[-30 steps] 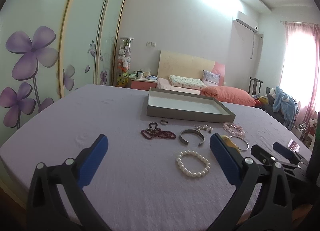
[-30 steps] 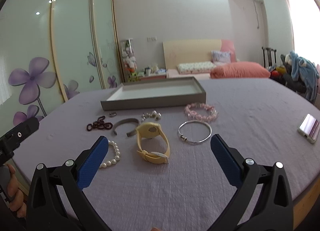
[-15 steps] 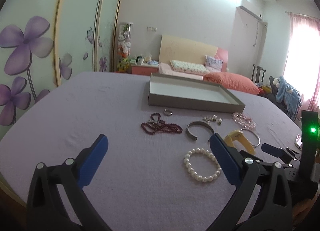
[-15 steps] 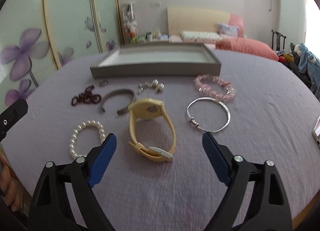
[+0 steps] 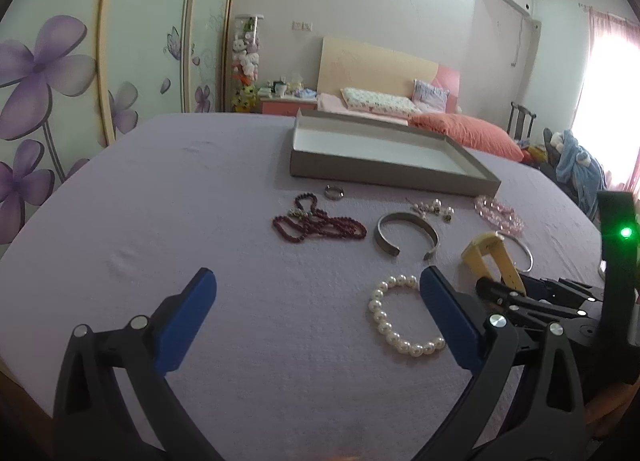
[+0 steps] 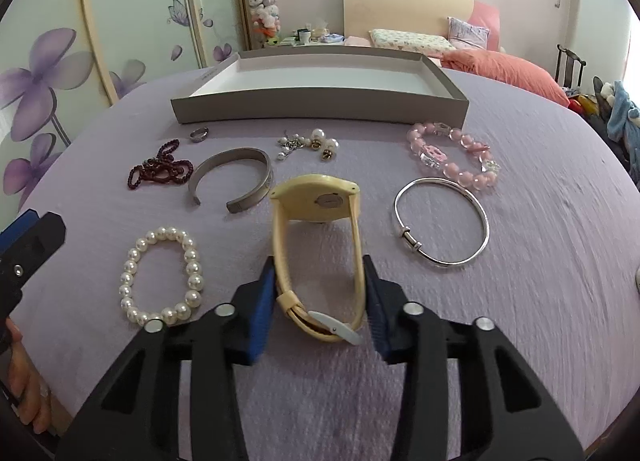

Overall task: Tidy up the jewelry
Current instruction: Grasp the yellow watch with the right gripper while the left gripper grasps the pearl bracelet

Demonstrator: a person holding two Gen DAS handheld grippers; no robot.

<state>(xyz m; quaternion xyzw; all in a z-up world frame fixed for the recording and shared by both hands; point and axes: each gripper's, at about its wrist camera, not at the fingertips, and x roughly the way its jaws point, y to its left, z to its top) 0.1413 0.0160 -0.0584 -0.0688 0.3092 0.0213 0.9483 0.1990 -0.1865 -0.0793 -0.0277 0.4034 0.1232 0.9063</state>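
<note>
A lilac textured cloth point(image 6: 540, 221) covers the table under both grippers. Beyond the jaws, at the far side of the jewelry, lies a shallow rectangular grey cardboard tray with a white inside point(image 6: 320, 105).

The right gripper point(image 6: 320, 297), black with blue pads, has its jaws closing around a pale yellow plastic wristwatch with a looped strap point(image 6: 316, 201). The strap loop sits between the pads, which stand right against its two sides; the watch face stands up ahead of the fingertips. In the left wrist view the watch point(image 5: 490, 257) rises just beyond the right gripper's tips.

The left gripper point(image 5: 318, 303) has its jaws spread wide with only cloth between them. A white pearl bead bracelet point(image 5: 404, 315) lies just by its right pad, partly hidden behind it; from the right wrist view the bracelet point(image 6: 160, 277) lies left of the right jaws.

Ahead and to the right of the right jaws lie a thin silver bangle point(image 6: 442, 223) and, farther on, a pink bead bracelet point(image 6: 452, 159). Ahead and to the left lie an open grey metal cuff point(image 6: 234, 179), a dark red bead strand point(image 6: 160, 171), pearl earrings point(image 6: 310, 145) and a small silver ring point(image 6: 199, 134).
</note>
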